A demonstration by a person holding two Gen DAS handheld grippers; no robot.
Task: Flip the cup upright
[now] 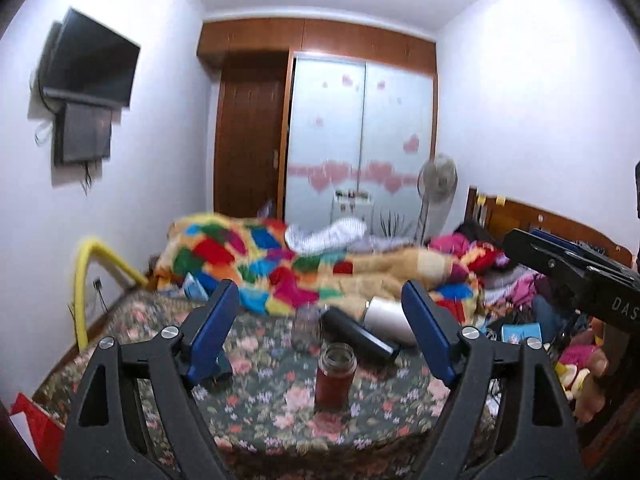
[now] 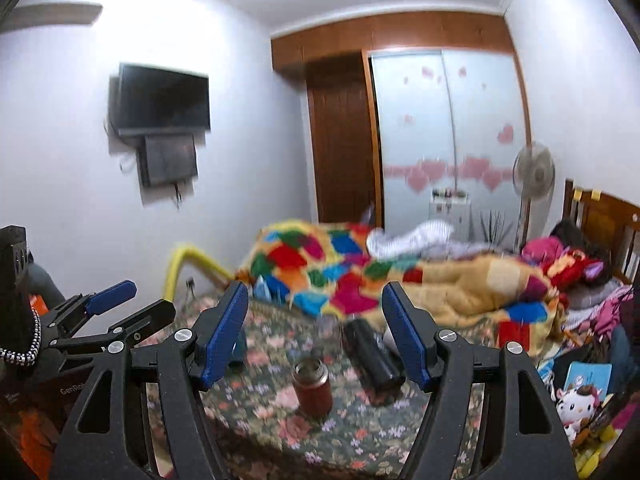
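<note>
A red metal cup stands upright, mouth up, on the floral tablecloth; it also shows in the right wrist view. A black bottle lies on its side behind it, also in the right wrist view. A white cup lies on its side next to the black bottle. A clear glass stands behind the red cup. My left gripper is open and empty, held above and short of the cups. My right gripper is open and empty, likewise short of them.
A small blue object sits on the table at the left. A bed with a colourful patchwork blanket lies behind the table. Clutter and toys fill the right side. The other gripper shows at the right edge and at the left.
</note>
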